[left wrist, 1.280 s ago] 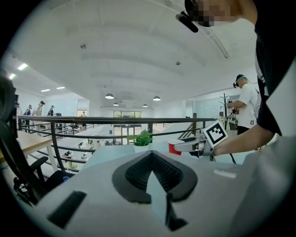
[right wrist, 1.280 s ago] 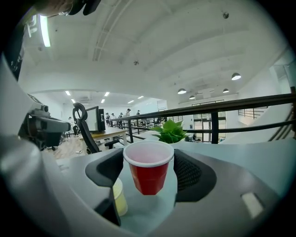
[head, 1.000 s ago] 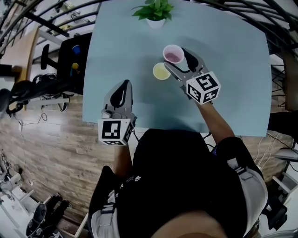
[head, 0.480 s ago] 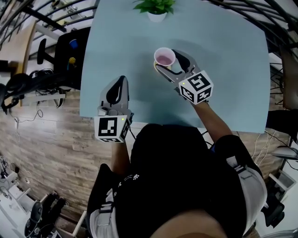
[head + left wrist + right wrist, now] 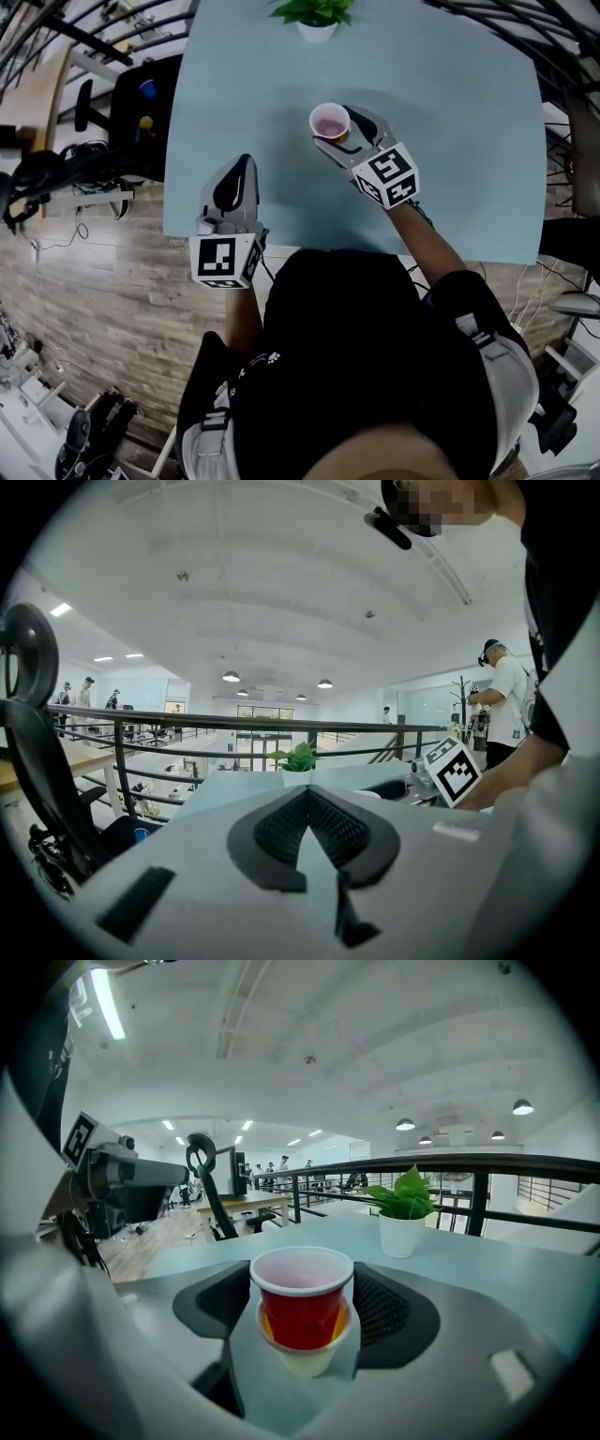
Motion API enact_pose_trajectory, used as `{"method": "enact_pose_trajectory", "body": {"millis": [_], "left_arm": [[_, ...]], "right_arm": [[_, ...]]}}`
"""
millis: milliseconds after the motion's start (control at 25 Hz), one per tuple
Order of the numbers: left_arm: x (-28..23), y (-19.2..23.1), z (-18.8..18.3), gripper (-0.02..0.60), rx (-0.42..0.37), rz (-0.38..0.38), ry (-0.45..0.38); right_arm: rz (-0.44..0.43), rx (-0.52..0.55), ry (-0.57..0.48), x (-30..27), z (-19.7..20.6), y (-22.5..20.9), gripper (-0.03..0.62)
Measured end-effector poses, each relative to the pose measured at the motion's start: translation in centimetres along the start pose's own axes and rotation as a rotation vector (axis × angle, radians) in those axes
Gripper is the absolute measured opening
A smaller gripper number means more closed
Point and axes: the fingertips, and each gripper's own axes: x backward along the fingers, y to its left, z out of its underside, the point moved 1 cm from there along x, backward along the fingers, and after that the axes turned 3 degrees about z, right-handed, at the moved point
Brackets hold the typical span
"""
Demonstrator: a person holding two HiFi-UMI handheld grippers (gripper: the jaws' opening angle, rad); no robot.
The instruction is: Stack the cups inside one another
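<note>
A red cup (image 5: 329, 122) with a pale inside sits nested in a yellow cup (image 5: 302, 1361) on the light blue table (image 5: 459, 150). In the right gripper view the red cup (image 5: 302, 1307) stands upright between the jaws, its rim above the yellow one. My right gripper (image 5: 338, 128) is shut on the red cup, a pad against each side. From the head view only a sliver of the yellow cup shows under the red one. My left gripper (image 5: 242, 167) rests near the table's left front edge, shut and holding nothing, well apart from the cups.
A potted green plant (image 5: 317, 17) stands at the table's far edge, beyond the cups. A black chair (image 5: 141, 103) holding small objects sits off the table's left side. A railing runs behind the table. Wooden floor lies to the left.
My right gripper carried the red cup leftward and down into the yellow cup, which stood alone a second ago. The left gripper has barely moved.
</note>
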Motion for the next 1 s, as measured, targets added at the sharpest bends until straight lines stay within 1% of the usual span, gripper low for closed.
{"method": "enact_pose_trajectory", "body": {"millis": [400,720,880,1000], "left_arm": [[-0.2,0.3,0.1,-0.008,0.007,0.010,-0.001],[-0.4,0.2,0.1,-0.008,0.009,0.020,-0.007],[-0.5,0.3,0.1,-0.008,0.010,0.019,-0.008],[-0.6,0.2,0.0,-0.008,0.006,0.017,-0.011]], "right_arm": [[0.016,-0.012,0.067,-0.6,1.9,-0.3,0.342],[0.012,-0.022,0.091,-0.7,2.6,-0.2,0.350],[0.014,-0.018,0.080,-0.5,2.2,-0.4,0.364],[0.023,-0.028,0.044,0.1,1.2,-0.6,0.365]]}}
